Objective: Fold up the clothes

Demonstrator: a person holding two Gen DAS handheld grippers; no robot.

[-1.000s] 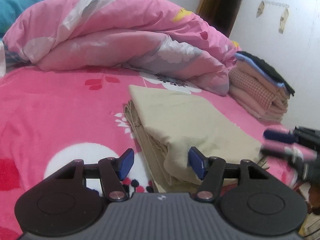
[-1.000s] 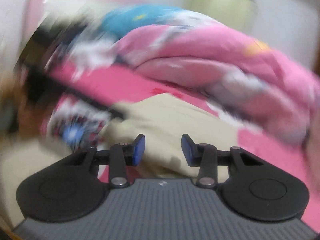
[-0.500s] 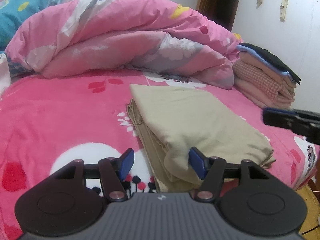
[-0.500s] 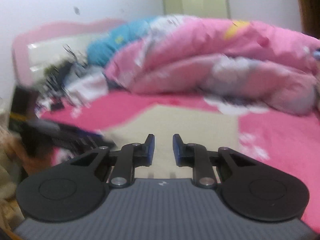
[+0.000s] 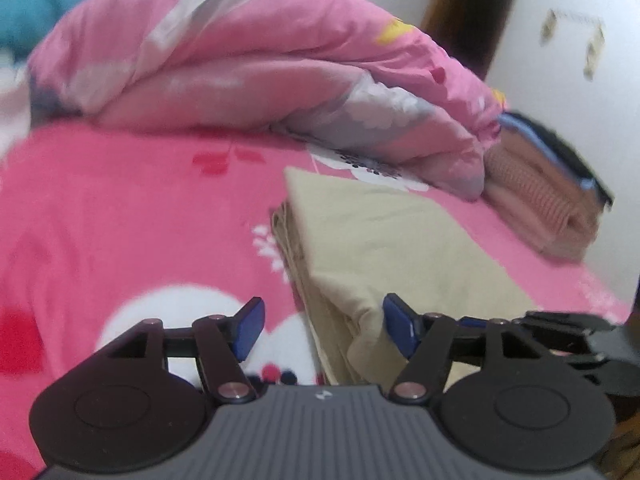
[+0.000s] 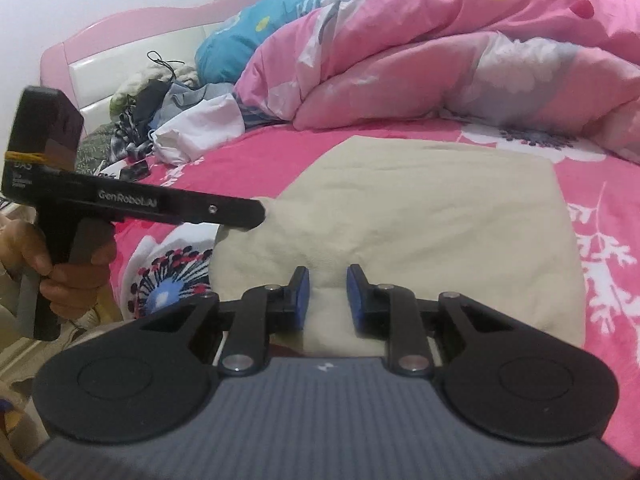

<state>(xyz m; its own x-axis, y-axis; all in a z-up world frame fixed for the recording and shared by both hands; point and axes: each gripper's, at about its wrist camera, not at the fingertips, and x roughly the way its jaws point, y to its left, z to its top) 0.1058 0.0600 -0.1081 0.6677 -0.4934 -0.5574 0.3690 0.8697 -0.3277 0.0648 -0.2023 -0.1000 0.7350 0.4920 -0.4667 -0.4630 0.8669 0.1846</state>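
Note:
A folded beige garment (image 5: 392, 240) lies on the pink floral bed sheet (image 5: 120, 220); it also shows in the right wrist view (image 6: 420, 208). My left gripper (image 5: 323, 327) is open at the garment's near left corner, with the folded edge between its fingers. My right gripper (image 6: 327, 294) is partly open with a narrow gap, its fingertips at the garment's near edge, a ridge of beige cloth between them. The left gripper also shows from the side in the right wrist view (image 6: 256, 214), touching the garment's left corner.
A bunched pink duvet (image 5: 260, 72) lies behind the garment. A stack of folded clothes (image 5: 552, 188) sits at the right by the wall. Loose clothes (image 6: 168, 120) are heaped by the pink headboard (image 6: 140, 40). The bed edge is close below the grippers.
The right gripper has swung round to the garment's near edge and settled there; its fingers narrowed, then widened slightly. The left gripper stayed open at the left corner, shifting slightly.

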